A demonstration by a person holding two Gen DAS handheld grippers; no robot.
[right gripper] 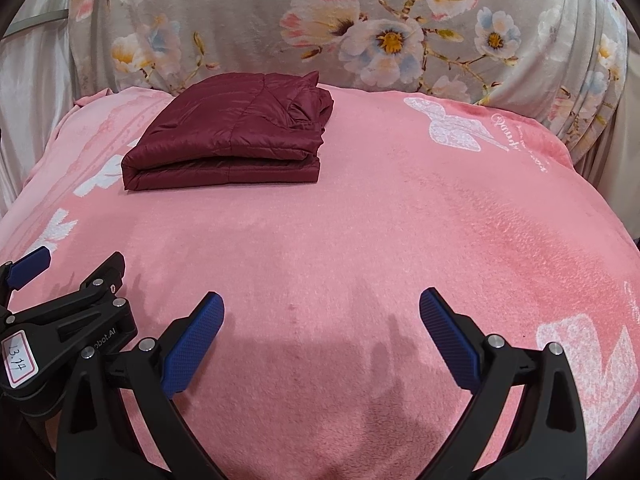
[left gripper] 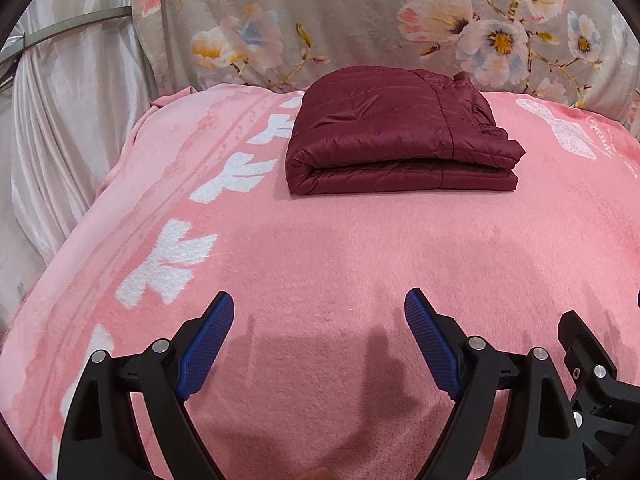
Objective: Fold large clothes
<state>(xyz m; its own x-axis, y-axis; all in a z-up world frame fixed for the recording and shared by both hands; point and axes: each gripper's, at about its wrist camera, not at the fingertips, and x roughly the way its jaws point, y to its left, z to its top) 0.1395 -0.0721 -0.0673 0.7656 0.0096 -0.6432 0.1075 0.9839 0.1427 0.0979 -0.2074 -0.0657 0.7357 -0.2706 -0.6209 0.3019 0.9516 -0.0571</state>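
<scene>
A dark red quilted jacket (left gripper: 396,136) lies folded into a compact rectangle at the far side of the pink blanket (left gripper: 320,256). It also shows in the right wrist view (right gripper: 232,140), far left. My left gripper (left gripper: 319,304) is open and empty, hovering over the blanket well short of the jacket. My right gripper (right gripper: 322,304) is open and empty too, beside the left one, also well back from the jacket. Part of the left gripper shows at the lower left of the right wrist view (right gripper: 64,320).
A grey floral cloth (left gripper: 360,20) rises behind the blanket. Pale satin curtain folds (left gripper: 60,120) hang at the left. The blanket has white bow patterns (right gripper: 456,126) and drops off at its left and right edges.
</scene>
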